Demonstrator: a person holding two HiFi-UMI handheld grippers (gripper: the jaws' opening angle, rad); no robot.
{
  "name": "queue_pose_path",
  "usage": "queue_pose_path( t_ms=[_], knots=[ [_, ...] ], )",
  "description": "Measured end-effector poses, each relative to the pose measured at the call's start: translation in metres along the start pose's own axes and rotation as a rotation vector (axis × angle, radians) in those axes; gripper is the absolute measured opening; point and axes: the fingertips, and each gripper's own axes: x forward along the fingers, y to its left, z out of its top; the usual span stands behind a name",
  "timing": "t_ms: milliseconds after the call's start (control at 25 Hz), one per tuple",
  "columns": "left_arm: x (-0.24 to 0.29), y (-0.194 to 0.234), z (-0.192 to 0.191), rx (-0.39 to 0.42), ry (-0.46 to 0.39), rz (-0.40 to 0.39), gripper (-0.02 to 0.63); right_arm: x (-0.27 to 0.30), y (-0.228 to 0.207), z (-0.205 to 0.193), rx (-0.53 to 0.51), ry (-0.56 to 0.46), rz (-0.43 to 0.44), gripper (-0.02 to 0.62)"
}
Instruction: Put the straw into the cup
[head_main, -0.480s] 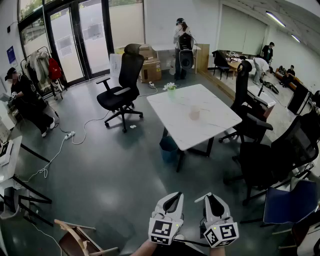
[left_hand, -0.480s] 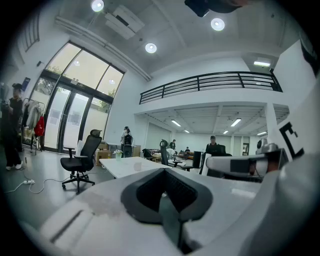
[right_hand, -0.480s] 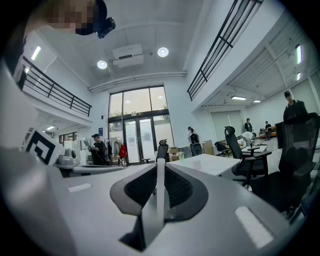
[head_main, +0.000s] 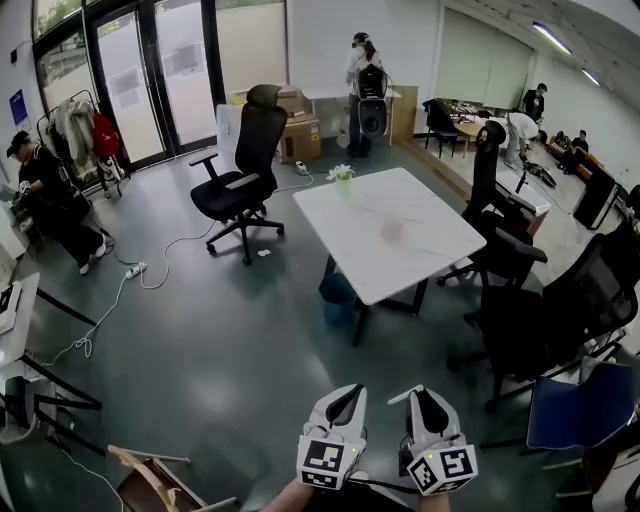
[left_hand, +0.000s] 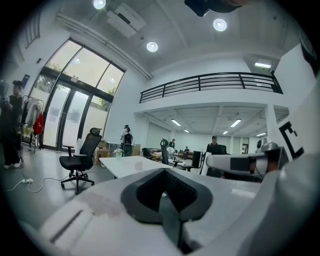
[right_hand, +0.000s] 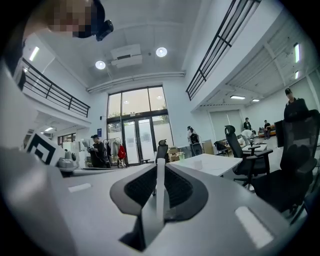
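Floor (head_main: 250, 330) open to table (head_main: 435, 250) edge; right claw (head_main: 428, 394) grips straw (right_hand: 159, 172).

Open office: swivel chairs (head_main: 240, 170), white table (head_main: 355, 240), glass doors (head_main: 150, 85), mezzanine railing (left_hand: 210, 82).

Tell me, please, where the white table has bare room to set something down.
The table is mostly bare: free between the cup and the near edge, and left of the cup. Only the far corner holds a potted flower.
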Motion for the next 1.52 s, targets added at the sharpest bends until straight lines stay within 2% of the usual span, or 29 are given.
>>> queue_pose_path(
  t_ms=[560, 920, 1080, 1320, 1520],
  knots=[
    [0.016, 0.029, -0.007, -0.037, 0.008, -0.009, 0.002, 0.028, 0.002, 0.0, -0.026, 0.011, -0.018, 0.048],
    [0.037, 0.049, -0.003, -0.008, 0.006, 0.012, 0.002, 0.058, -0.014, -0.001, -0.009, -0.011, -0.015, 0.048],
    [0.061, 0.057, -0.001, 0.003, 0.007, 0.033, 0.002, 0.079, -0.031, -0.002, -0.009, -0.008, 0.005, 0.048],
    [0.108, 0.048, 0.011, 0.013, 0.001, 0.007, 0.002, 0.104, -0.073, 0.025, -0.017, -0.043, -0.011, 0.048],
    [0.151, 0.057, -0.001, 0.0, 0.034, 0.01, 0.002, 0.132, -0.105, 0.022, -0.001, -0.043, -0.019, 0.048]
  ],
)
